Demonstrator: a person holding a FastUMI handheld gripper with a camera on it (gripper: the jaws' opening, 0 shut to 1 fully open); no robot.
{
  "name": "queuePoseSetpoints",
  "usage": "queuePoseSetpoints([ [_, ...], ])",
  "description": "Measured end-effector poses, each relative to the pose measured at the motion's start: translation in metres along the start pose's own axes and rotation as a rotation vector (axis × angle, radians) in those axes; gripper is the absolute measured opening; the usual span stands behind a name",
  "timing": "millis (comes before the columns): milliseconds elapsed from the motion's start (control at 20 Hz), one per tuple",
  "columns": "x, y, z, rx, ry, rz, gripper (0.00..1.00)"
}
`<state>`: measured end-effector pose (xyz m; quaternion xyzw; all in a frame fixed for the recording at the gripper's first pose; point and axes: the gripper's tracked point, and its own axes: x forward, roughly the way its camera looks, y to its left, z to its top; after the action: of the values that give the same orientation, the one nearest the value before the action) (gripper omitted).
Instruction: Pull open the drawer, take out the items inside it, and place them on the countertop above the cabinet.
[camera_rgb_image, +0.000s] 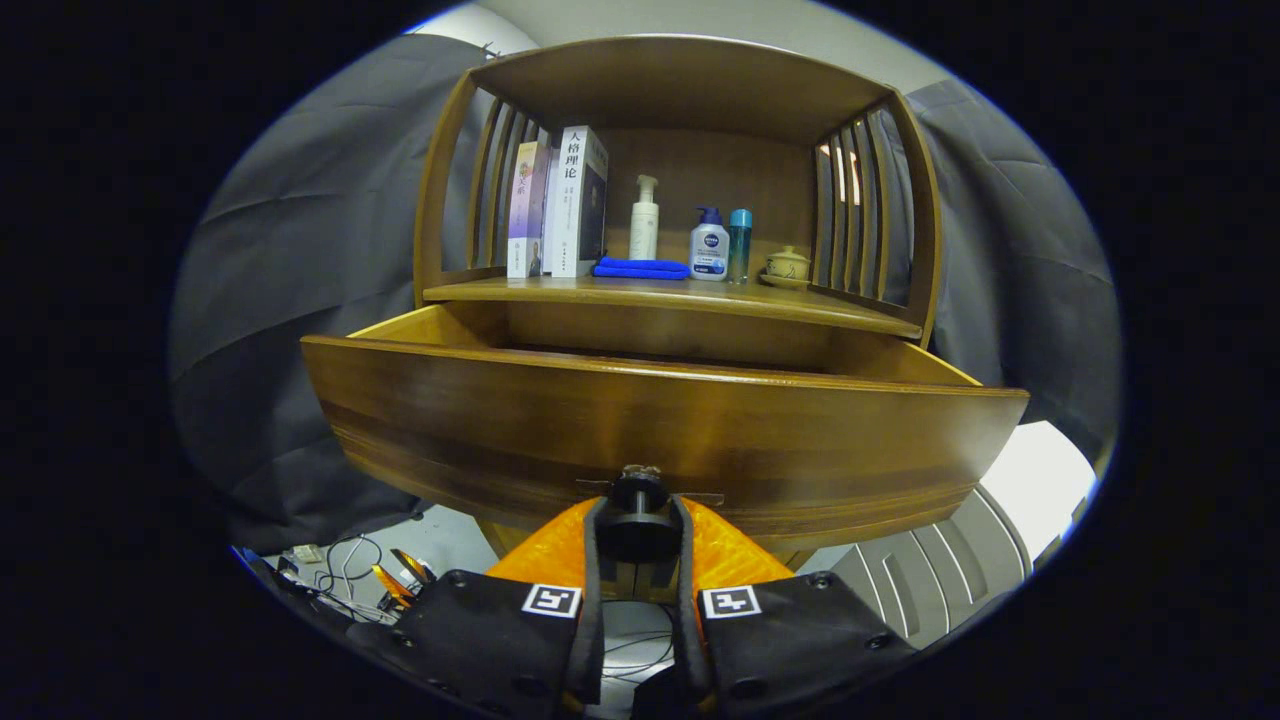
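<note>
Gripper (638, 530) clamps the knob (638, 494); drawer (660, 425) stands open.

Dim, sharp, strong fisheye bowing.
</note>
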<state>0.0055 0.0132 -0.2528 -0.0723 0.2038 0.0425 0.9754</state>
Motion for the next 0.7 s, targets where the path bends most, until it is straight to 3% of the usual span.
queuePoseSetpoints([
  [700, -0.032, 0.009, -0.014, -0.033, -0.002, 0.038, 0.3],
])
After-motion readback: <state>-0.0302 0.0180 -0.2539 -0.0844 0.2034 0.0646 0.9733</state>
